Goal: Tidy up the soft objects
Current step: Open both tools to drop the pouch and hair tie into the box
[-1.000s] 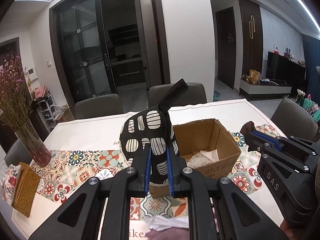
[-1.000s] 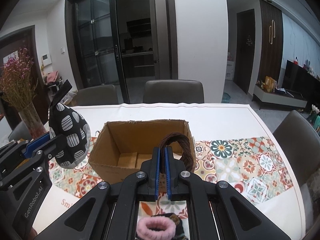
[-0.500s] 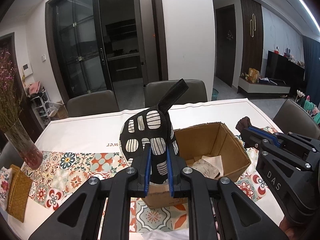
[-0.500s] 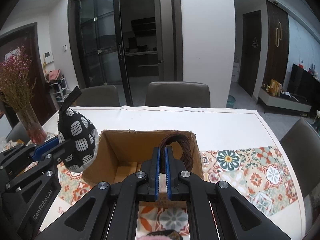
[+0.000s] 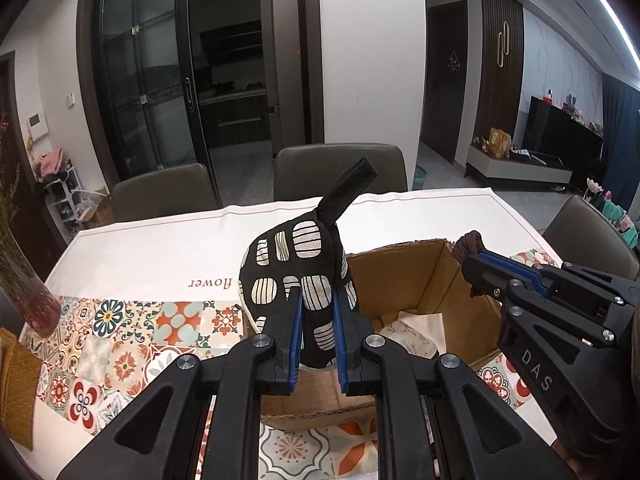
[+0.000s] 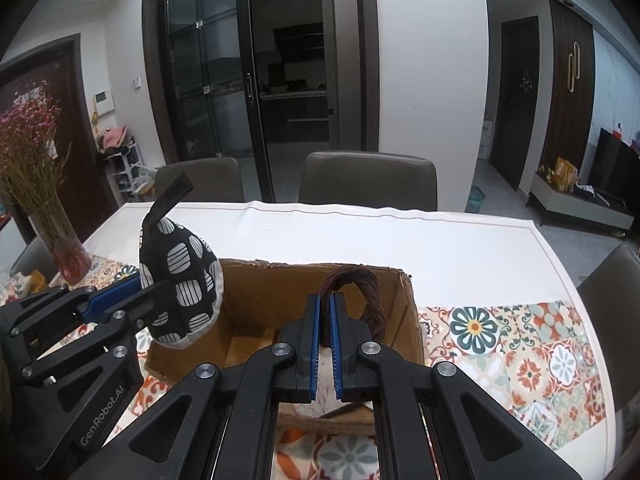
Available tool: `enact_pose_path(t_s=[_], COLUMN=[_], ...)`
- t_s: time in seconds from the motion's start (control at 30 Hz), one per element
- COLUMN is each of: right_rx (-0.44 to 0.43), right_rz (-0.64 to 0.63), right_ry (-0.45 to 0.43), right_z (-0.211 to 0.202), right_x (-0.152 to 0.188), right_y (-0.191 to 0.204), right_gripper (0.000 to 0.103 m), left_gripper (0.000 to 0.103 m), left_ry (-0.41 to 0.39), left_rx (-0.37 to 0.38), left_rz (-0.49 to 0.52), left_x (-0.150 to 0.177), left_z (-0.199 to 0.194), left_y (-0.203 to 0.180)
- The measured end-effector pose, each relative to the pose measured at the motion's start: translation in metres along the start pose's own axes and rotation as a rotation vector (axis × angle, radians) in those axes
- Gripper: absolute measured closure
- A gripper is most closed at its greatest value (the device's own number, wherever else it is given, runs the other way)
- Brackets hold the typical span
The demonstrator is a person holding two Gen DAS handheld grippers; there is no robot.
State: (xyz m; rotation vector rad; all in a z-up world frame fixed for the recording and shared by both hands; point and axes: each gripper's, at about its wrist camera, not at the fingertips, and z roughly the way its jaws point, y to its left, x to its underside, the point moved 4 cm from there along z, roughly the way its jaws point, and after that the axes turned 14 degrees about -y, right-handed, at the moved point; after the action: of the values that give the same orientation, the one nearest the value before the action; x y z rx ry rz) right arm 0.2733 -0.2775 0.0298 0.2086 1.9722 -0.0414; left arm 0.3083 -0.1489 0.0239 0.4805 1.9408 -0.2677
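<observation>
My left gripper (image 5: 316, 304) is shut on a black oven mitt with white striped patches (image 5: 298, 280), its black loop sticking up; the mitt hangs over the left rim of an open cardboard box (image 5: 424, 276). From the right wrist the same mitt (image 6: 180, 284) sits at the box's left corner. My right gripper (image 6: 325, 312) is shut on a brown twisted hair tie (image 6: 370, 296), held above the cardboard box (image 6: 256, 300). That right gripper (image 5: 470, 256) also shows in the left wrist view above the box's right wall. Pale folded cloth (image 5: 416, 332) lies inside the box.
The box stands on a table with a white cloth (image 6: 400, 240) and a patterned tile runner (image 6: 520, 344). A glass vase of dried flowers (image 6: 60, 240) stands at the left. Grey chairs (image 6: 368, 180) line the far side. A mustard cloth (image 5: 16, 384) lies at the left edge.
Both grippers have advanced over the table with their loads; the box now looks larger and closer, and the pink scrunchie and cloths near the front edge have dropped out of view.
</observation>
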Motion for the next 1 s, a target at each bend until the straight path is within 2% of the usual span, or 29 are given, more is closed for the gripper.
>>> enact_pose_path(t_s=[0.33,0.63,0.67,0.7,0.73,0.77,0.8,0.83,1.0], right_rx=[-0.018,-0.042,-0.041,-0.04,-0.039,-0.037,-0.031,-0.019,0.001], right_rz=[0.009,0.039,0.04,0.042,0.047,0.053,0.058,0.061,0.084], right_ry=[0.024,0.037,0.035,0.034,0.034,0.031,0.027,0.02,0.018], right_z=[0.017,0.021,0.021,0.02,0.02,0.02,0.019,0.017,0.013], right_x=[0.006,0.008,0.007,0.006,0.007,0.006,0.006,0.004,0.001], right_y=[-0.005,-0.008,-0.009,-0.01,-0.012,-0.013,-0.014,-0.016,-0.024], right_gripper=[0.096,0.092,0.09,0.083,0.072,0.064,0.05,0.044,0.034], left_gripper=[0.087,0.081,0.076,0.072,0.061,0.055,0.053,0.05,0.044], left_ry=[0.041,0.065,0.066,0.064,0.062,0.058,0.053,0.045,0.016], left_rx=[0.023,0.034,0.027,0.022,0.018,0.009,-0.001,-0.011,-0.052], left_rz=[-0.024,-0.027,-0.026,-0.023,-0.017,-0.007,0.001,0.006,0.023], left_x=[0.008,0.007,0.008,0.008,0.008,0.007,0.007,0.006,0.001], left_z=[0.022,0.025,0.025,0.024,0.024,0.022,0.021,0.019,0.011], left_y=[0.0,0.0,0.0,0.0,-0.001,-0.002,-0.002,-0.002,0.001])
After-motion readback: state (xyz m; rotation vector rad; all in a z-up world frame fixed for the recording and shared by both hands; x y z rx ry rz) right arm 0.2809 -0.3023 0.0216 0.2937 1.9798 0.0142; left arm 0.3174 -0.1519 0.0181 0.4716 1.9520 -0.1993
